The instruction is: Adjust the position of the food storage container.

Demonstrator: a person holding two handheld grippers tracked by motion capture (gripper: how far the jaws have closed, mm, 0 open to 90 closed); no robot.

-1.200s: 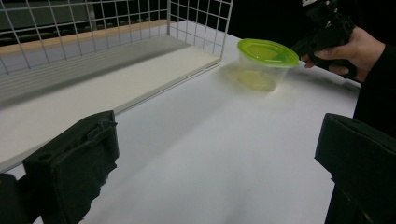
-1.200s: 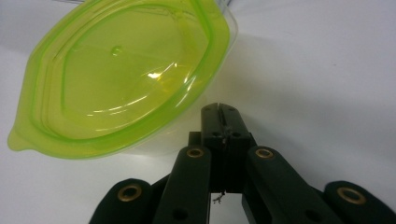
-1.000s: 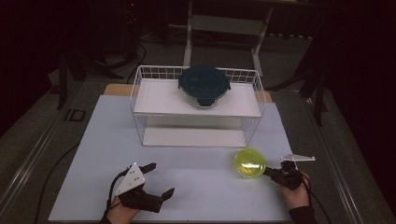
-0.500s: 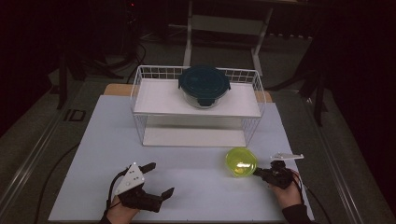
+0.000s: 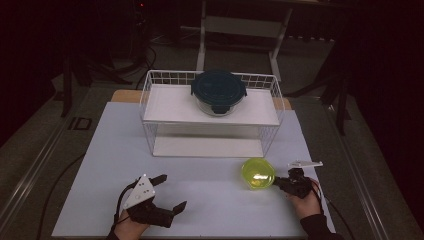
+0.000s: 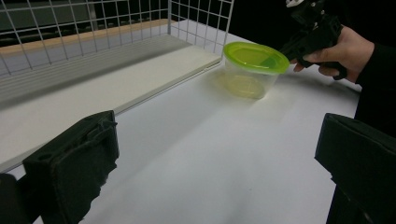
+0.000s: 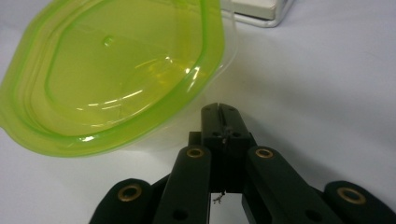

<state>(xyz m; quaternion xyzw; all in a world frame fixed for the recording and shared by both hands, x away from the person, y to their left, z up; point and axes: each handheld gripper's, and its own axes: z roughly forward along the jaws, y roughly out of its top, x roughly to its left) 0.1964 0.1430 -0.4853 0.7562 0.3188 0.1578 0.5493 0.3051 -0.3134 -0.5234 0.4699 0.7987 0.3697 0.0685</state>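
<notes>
**Green-lidded tub pushed leftward across the table**

The small clear tub with the green lid [image 5: 258,173] is now found on the white table top [image 5: 210,200], just in front of the wire rack's [image 5: 212,112] right end. Compared with a second ago, it has been shifted toward the left and slightly nearer the person, and the right gripper [image 5: 282,183] has been carried along behind it. In the right gripper view, the jaws are seen pressed together with nothing between them, their tip close to the rim of the lid [image 7: 116,79]; whether the rim is actually touched cannot be told. The tub is therefore judged to be nudged along by closed jaws rather than gripped.

The left gripper [image 5: 165,192] is kept low at the near left, well apart from the tub, with its jaws spread wide and empty. On the rack's upper shelf a glass container with a dark blue lid [image 5: 218,91] is left untouched.

The shift is read as the tub being brought toward the middle, within reach of the waiting left gripper.
</notes>
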